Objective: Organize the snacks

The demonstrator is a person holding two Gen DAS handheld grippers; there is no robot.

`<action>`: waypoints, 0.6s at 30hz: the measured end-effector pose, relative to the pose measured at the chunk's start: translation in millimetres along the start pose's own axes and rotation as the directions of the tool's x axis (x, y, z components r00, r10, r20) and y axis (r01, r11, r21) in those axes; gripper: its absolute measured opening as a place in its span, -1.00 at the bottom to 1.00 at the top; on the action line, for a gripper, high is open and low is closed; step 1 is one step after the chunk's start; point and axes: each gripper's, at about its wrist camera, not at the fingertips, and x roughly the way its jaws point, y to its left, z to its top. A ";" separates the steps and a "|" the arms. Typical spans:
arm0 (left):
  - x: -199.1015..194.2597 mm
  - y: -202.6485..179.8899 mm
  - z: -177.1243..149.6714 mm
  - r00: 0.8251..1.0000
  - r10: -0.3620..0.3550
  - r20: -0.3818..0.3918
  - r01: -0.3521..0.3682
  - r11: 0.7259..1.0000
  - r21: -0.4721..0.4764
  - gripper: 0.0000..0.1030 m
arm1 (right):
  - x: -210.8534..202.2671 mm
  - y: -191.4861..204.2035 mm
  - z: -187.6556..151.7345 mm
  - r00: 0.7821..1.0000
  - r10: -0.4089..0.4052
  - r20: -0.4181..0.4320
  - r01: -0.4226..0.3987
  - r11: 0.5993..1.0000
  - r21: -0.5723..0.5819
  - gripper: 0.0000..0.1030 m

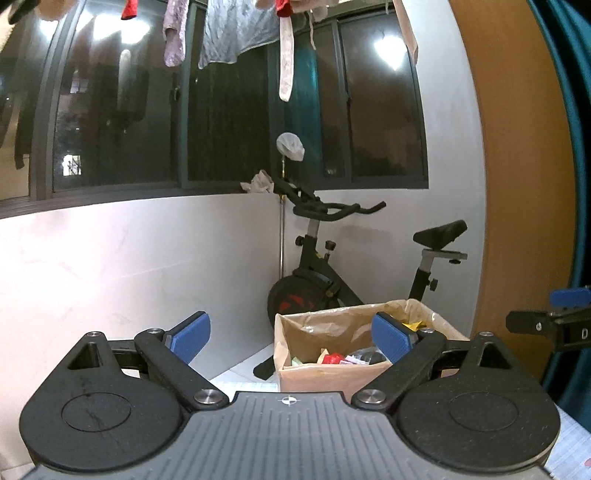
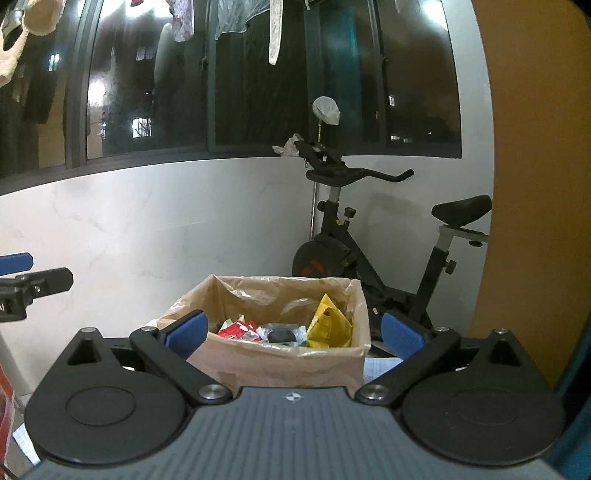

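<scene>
A cardboard box [image 2: 273, 360] lined with clear plastic holds several snack packets: a yellow bag [image 2: 327, 325], red packets [image 2: 238, 328] and a dark round item [image 2: 280, 336]. The box also shows in the left wrist view [image 1: 314, 376] with red packets [image 1: 332, 358] inside. My left gripper [image 1: 291, 336] is open and empty, held level, short of the box. My right gripper [image 2: 293, 332] is open and empty, its fingers straddling the box's near side. Each gripper shows at the edge of the other's view: the right one [image 1: 554, 321], the left one [image 2: 26, 280].
An exercise bike [image 2: 369, 236] stands behind the box in the corner. A white wall [image 1: 129, 266] runs along the left under dark windows with hanging laundry [image 1: 236, 33]. A wooden panel [image 2: 532, 184] and a teal curtain [image 1: 576, 147] stand at the right.
</scene>
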 end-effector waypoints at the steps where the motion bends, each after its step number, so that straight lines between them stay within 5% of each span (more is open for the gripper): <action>1: -2.6 -0.6 0.8 1.000 -0.001 0.002 0.001 1.000 -0.002 0.86 | -4.4 0.0 -0.8 1.000 0.000 0.000 0.000 1.000 0.002 0.99; 18: -1.5 1.7 -3.5 1.000 0.007 -0.020 -0.007 1.000 -0.028 0.86 | -29.5 0.4 -3.8 1.000 -0.005 0.017 0.005 1.000 0.028 0.99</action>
